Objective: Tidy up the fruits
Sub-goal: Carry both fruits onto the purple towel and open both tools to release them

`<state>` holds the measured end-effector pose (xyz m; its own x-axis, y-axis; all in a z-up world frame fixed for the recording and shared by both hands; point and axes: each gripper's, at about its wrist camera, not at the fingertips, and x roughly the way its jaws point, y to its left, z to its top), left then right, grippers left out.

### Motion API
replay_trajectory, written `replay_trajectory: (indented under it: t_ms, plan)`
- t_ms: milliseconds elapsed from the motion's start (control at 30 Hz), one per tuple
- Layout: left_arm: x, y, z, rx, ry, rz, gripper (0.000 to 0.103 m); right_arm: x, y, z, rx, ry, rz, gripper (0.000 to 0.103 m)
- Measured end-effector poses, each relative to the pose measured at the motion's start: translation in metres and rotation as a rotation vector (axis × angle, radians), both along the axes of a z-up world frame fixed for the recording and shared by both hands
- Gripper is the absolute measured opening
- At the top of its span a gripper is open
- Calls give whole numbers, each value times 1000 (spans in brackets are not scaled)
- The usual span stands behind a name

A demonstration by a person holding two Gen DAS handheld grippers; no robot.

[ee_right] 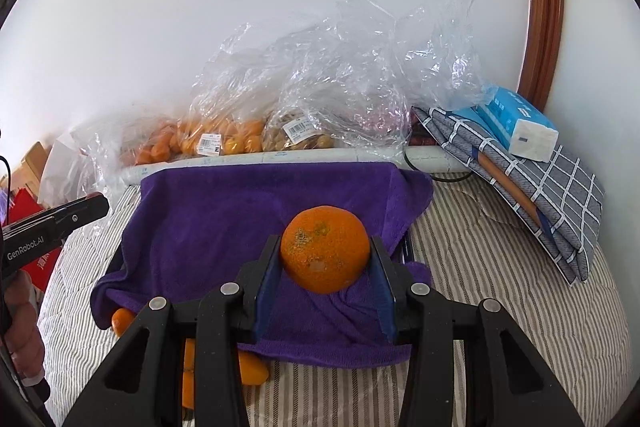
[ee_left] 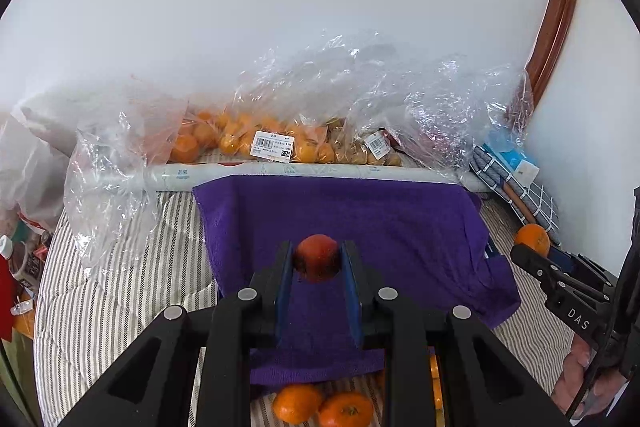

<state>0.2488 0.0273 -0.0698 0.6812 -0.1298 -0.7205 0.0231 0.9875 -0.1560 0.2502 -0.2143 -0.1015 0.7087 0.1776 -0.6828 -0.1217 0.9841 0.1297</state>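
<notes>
My left gripper is shut on a small dark red fruit and holds it above a purple towel draped over a low box. My right gripper is shut on a large orange above the same purple towel. In the left wrist view the right gripper shows at the far right with its orange. The left gripper's tip shows at the left of the right wrist view. Loose oranges lie on the striped cover by the towel's near edge.
Clear plastic bags of oranges and brown fruit line the wall behind a white roll. A folded checked cloth with a blue tissue pack lies at the right. The striped bed cover surrounds the towel.
</notes>
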Motion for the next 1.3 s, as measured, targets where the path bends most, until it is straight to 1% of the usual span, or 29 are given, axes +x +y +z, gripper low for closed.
replay_trajectory:
  t_ms: [333,700,967,1300]
  plan:
    - [26,1,-23,14,41,-2,23,30,3,-17,-9,18,10,42]
    - [51,1,-44,28,87,1,23,52,7,-39,-25,51,24,42]
    - [60,0,-55,33,121,2,23,60,9,-51,-35,80,30,42]
    - [63,-5,-63,42,158,-5,23,65,15,-66,-47,120,45,42]
